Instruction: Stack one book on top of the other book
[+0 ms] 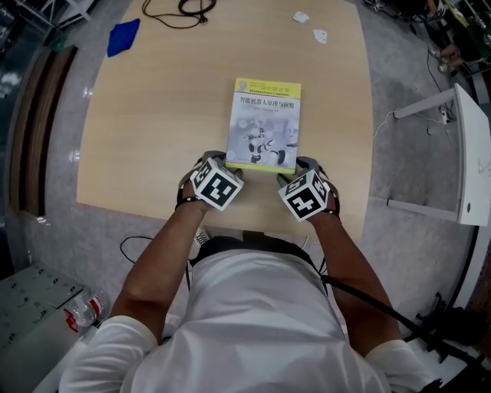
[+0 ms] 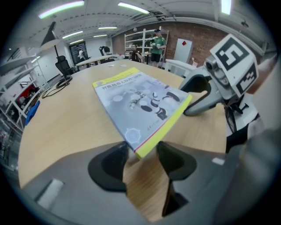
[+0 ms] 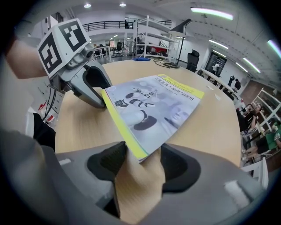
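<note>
One book [image 1: 264,124] with a grey-blue cover and yellow edges lies flat on the wooden table [image 1: 153,130]. I cannot tell whether a second book lies under it. My left gripper [image 1: 222,163] is at its near left corner. In the left gripper view that corner [image 2: 139,151] sits between the jaws, and both pads touch the book's edges [image 2: 136,94]. My right gripper [image 1: 301,168] is at the near right corner. In the right gripper view the corner [image 3: 141,156] lies between the jaws, which stand a little wider, close against the edges without a clear squeeze.
A blue cloth [image 1: 123,36] and a black cable [image 1: 180,11] lie at the table's far left. Two white scraps [image 1: 320,35] lie at the far right. A white desk [image 1: 468,153] stands to the right. The table's near edge runs under my wrists.
</note>
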### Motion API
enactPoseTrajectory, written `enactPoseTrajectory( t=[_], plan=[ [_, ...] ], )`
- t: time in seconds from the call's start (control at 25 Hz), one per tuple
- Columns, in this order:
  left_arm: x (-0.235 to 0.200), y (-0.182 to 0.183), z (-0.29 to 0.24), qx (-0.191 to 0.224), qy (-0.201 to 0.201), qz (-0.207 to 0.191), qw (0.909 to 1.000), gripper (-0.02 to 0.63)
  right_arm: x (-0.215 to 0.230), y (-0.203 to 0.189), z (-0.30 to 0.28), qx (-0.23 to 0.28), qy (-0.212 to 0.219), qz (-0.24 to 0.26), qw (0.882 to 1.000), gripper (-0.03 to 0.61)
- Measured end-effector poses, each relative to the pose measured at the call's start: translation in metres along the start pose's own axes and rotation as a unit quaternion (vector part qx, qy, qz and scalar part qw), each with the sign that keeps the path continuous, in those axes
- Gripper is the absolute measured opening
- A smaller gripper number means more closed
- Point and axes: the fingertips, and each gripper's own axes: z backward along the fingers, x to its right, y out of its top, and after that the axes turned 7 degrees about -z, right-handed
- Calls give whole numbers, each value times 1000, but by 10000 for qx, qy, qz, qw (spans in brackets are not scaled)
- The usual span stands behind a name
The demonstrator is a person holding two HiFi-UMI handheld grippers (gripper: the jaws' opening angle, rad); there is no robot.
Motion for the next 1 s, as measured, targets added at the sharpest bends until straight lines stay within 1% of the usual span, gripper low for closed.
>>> enactPoseTrajectory(
  t=[0.12, 0.2, 0.4, 0.48, 0.64, 0.84, 1.0],
  plan=[
    [0, 0, -1, -34, 21, -13, 10000, 241, 0, -1, 1, 110, -205, -12, 9997, 244],
    [0, 0, -2, -46, 17, -12, 10000, 241, -1, -1, 0, 155, -250, -51, 9996, 238],
    [0, -1, -2, -13, -75, 59, 10000, 241, -1, -2, -1, 55, 3, 7, 10000, 238],
    [0, 0, -2, 16, -101, 73, 9999, 240, 1, -3, -2, -36, 83, 87, 9999, 255],
    [-1, 1, -4, -7, -79, 83, 9999, 239, 2, -2, -6, -177, 304, -11, 9994, 255],
    [0, 1, -3, -29, -56, 101, 9999, 238, 2, -4, -5, -58, 368, -183, 9991, 252],
    [-3, 2, -4, 48, -60, 82, 9999, 239, 5, -1, -5, 121, 353, -235, 9990, 252]
  ],
)
